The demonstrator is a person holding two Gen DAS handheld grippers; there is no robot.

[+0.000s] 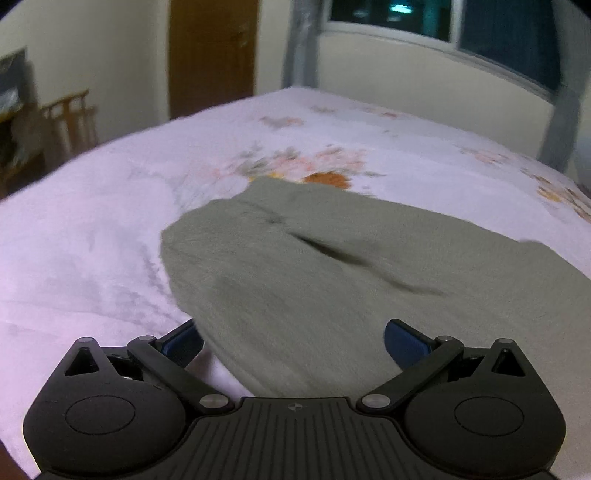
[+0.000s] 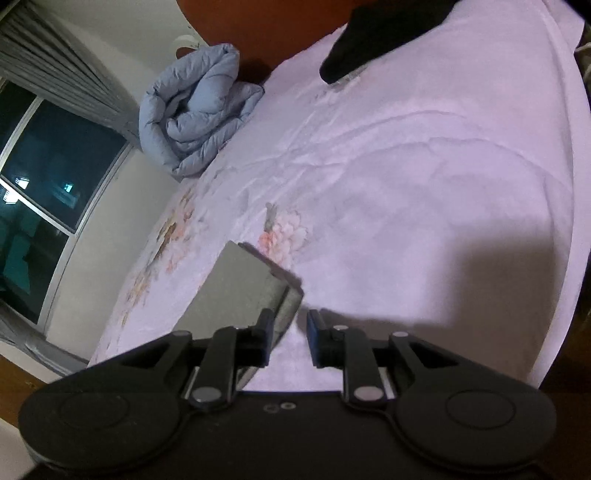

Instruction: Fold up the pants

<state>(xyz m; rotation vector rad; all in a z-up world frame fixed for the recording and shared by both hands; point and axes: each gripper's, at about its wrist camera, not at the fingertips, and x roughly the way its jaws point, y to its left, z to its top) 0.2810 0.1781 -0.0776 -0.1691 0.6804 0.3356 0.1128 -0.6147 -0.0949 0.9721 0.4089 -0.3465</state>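
Observation:
Grey-green pants [image 1: 332,266] lie flat on the pink floral bed sheet [image 1: 92,221], folded into a broad band that runs off to the right. My left gripper [image 1: 293,341] hovers open over their near end, its blue pads [image 1: 404,341] set wide to either side of the cloth. In the right wrist view a narrow folded end of the pants [image 2: 240,291] lies on the sheet [image 2: 424,184]. The right gripper [image 2: 291,339] stands just behind it, open by a small gap. The cloth's edge runs beside the left pad and bare sheet shows between the pads.
A rolled blue-grey duvet [image 2: 199,110] sits at the bed's far corner by the window [image 2: 44,173]. A black garment [image 2: 369,33] lies at the far end of the bed. A brown door [image 1: 212,51] and a wooden rack [image 1: 68,114] stand beyond the bed.

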